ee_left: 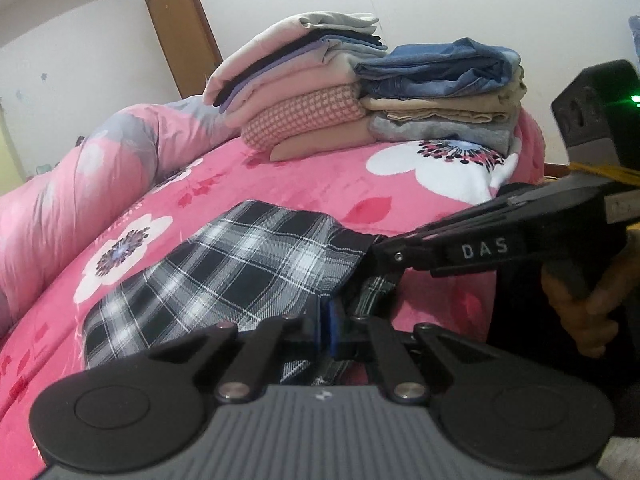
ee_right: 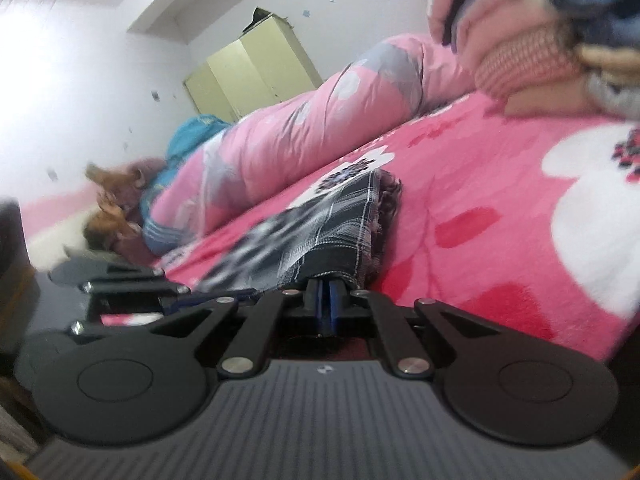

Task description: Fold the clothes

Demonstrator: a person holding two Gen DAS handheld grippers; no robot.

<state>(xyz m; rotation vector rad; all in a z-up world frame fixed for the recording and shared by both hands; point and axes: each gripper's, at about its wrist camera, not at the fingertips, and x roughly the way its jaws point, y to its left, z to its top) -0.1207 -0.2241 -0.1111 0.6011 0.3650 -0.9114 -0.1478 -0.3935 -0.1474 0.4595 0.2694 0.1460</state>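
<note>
Left tongs (ee_left: 329,326) and right tongs (ee_right: 326,300) both clamped on plaid garment (ee_left: 224,272), pink bedspread (ee_left: 320,184)

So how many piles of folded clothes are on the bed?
2. The taller pile with pink things sits at the far end of the bed; the shorter pile with jeans on top is right beside it. More could be out of view.

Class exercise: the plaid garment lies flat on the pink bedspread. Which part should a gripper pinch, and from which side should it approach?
Probably the near hem of the plaid garment, approached low from the bed's near side. It lies flat, so only its thin edges offer something to pinch. Both the left gripper and right gripper are shut on that edge.
</note>
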